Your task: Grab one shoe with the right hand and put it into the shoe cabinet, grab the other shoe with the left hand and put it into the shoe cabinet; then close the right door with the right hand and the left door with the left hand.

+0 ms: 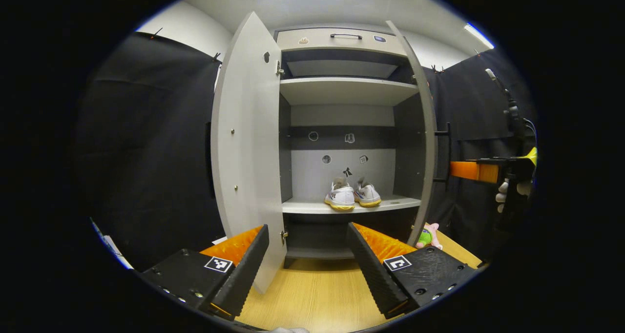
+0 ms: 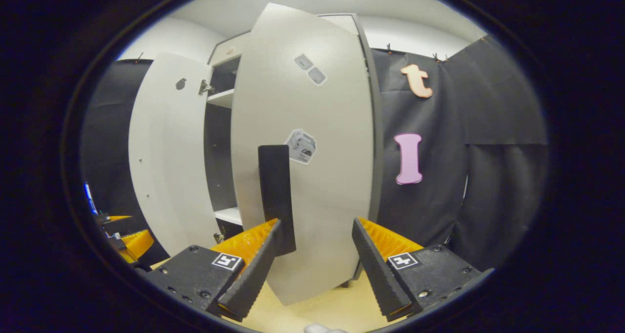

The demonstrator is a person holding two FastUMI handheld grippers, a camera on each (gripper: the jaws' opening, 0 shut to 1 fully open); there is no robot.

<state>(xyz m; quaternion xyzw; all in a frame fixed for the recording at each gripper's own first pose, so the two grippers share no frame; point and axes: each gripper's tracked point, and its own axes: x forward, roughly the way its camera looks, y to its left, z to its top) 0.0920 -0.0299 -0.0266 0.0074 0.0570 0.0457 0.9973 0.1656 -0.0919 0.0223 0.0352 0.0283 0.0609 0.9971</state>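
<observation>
Nearest in the left gripper view, the left tongs (image 1: pixel 308 262) stood wide apart and held nothing, poised above a light wooden floor (image 1: pixel 317 294) in front of the tall grey shoe cabinet (image 1: pixel 342 86). Both of its doors stood open: the left door (image 1: pixel 246 147) swung out toward the camera, and the right door (image 1: pixel 424 142) showed nearly edge-on. Inside, on the pale lower shelf (image 1: pixel 312 206), the pair of white sneakers with yellow soles (image 1: pixel 352 195) sat side by side, heels toward the camera, just right of the shelf's middle and touching or nearly so. The upper shelf (image 1: pixel 342 90) carried nothing that could be made out, and a drawer with a dark handle (image 1: pixel 345 36) topped the cabinet. A small pink and green plush toy (image 1: pixel 428 236) lay on the floor near the foot of the right door. Far to the right, the right tongs (image 1: pixel 472 171) showed beside that door, held by a gloved hand (image 1: pixel 503 196).

In the right gripper view, the right tongs (image 2: pixel 315 260) were likewise spread wide with nothing between them, close to the outer face of the right door (image 2: pixel 317 186). Its long black vertical handle (image 2: pixel 276 196) rose just above the left finger (image 2: pixel 251 269); whether they touched could not be told. Beyond, the left door (image 2: pixel 163 162) hung open, and the left tongs (image 2: pixel 129 240) showed at the far left edge.
</observation>
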